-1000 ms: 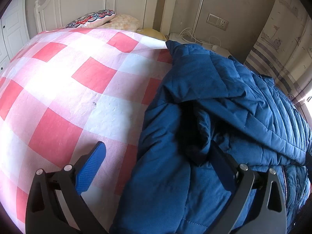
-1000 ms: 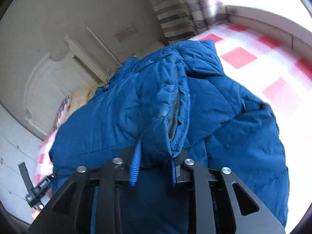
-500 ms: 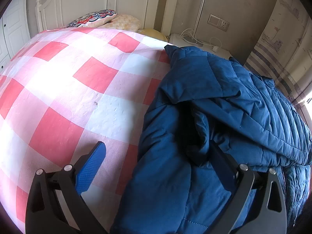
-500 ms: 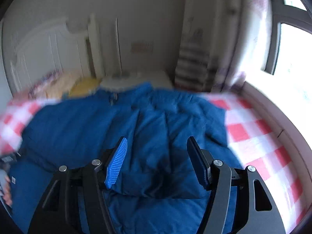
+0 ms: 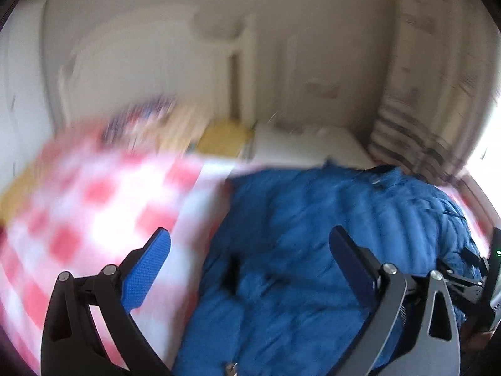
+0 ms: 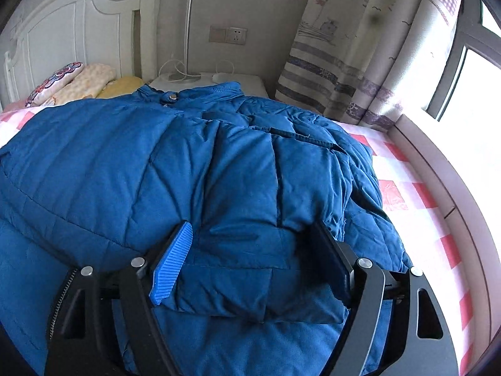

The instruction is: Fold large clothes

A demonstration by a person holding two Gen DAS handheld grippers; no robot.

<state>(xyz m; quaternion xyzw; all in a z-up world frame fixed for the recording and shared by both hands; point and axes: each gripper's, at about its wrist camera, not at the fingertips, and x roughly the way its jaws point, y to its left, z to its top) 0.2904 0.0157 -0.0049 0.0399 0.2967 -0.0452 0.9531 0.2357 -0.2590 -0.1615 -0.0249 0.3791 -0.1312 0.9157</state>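
Observation:
A large blue puffer jacket (image 6: 162, 163) lies on the bed with both sleeves folded in over its body; its collar with a snap button points to the headboard. My right gripper (image 6: 250, 244) is open and empty just above the folded right sleeve (image 6: 244, 206). My left gripper (image 5: 250, 250) is open and empty, raised above the jacket's (image 5: 313, 250) left edge; that view is motion-blurred. The right gripper's body shows at the left wrist view's right edge (image 5: 469, 282).
The bed has a red-and-white checked sheet (image 5: 94, 206), also to the jacket's right (image 6: 416, 194). White headboard (image 6: 69, 31), pillows (image 6: 78, 84), nightstand with lamp and cables (image 6: 188, 75), striped curtain (image 6: 344, 69), window ledge (image 6: 454, 188).
My right gripper let go of the jacket's edge, opened and drew back over the folded sleeve. My left gripper lifted away from the left sleeve and swung up fast, still open.

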